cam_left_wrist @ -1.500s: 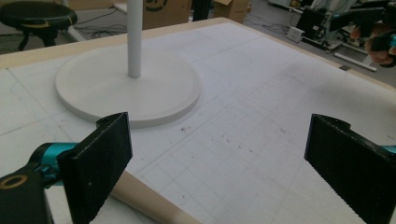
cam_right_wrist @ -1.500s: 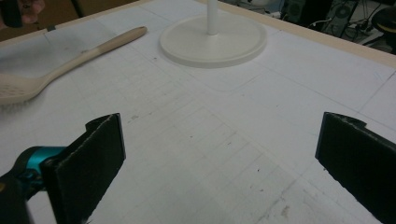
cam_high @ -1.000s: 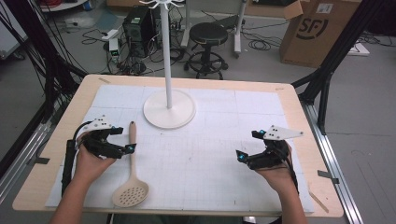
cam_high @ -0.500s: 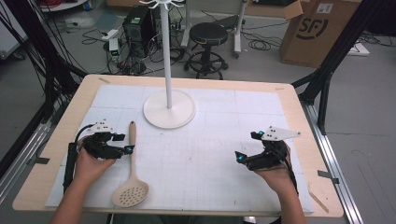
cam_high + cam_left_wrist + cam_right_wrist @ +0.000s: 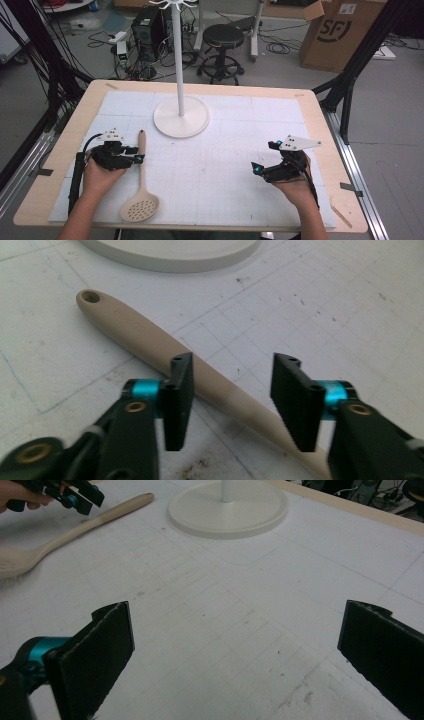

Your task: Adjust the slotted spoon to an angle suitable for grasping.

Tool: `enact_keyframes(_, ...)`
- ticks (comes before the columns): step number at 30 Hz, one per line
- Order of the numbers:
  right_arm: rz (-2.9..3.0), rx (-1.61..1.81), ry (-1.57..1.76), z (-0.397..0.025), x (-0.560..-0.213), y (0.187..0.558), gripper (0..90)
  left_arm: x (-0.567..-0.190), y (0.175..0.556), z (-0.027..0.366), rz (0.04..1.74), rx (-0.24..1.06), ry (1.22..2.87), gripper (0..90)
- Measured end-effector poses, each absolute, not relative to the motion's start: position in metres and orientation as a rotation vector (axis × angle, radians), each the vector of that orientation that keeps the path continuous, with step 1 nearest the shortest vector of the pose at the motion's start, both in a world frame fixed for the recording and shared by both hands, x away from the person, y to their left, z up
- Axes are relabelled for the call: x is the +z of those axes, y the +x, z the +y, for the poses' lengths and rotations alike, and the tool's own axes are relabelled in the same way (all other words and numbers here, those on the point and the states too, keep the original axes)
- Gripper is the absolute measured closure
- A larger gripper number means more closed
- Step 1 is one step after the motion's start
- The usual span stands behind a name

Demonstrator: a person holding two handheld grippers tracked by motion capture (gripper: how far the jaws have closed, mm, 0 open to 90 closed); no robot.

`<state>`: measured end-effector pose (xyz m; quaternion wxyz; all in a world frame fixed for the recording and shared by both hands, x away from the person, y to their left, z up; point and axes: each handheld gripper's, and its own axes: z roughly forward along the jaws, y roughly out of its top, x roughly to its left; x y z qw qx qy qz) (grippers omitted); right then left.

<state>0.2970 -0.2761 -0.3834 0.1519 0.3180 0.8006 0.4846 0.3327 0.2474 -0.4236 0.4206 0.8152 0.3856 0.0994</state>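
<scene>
High view looks down; both gripper views sit low, sharing the slotted spoon

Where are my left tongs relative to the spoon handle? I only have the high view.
Observer: In the left gripper view the left tongs are open, with the slotted spoon handle running between the jaws, not yet clamped.
Operator: Is there a hole in the handle end?
Observer: Yes, a hanging hole shows at the tip, pointing toward the white stand base.
Operator: And the right tongs?
Observer: The right tongs are wide open over the bare white mat, with nothing between the jaws.
</scene>
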Motion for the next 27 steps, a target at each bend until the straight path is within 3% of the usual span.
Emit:
enact_keyframes(3,2.303,1.386,0.913,-0.276,-0.384,0.297,0.3,-0.425,0.334,0.245,1.008,0.26,2.042,39.0)
enact_keyframes(8,2.307,1.377,0.912,-0.275,-0.384,0.297,0.3,-0.436,0.337,0.231,1.05,0.277,2.116,32.8)
enact_keyframes(11,2.311,1.367,0.906,-0.274,-0.384,0.297,0.3,-0.436,0.335,0.228,1.036,0.324,2.139,35.6)
enact_keyframes(19,2.312,1.364,0.911,-0.274,-0.385,0.297,0.3,-0.44,0.334,0.224,1.06,0.361,2.155,32.7)
enact_keyframes(27,2.314,1.362,0.905,-0.273,-0.385,0.296,0.3,-0.438,0.335,0.225,1.055,0.348,2.161,35.5)
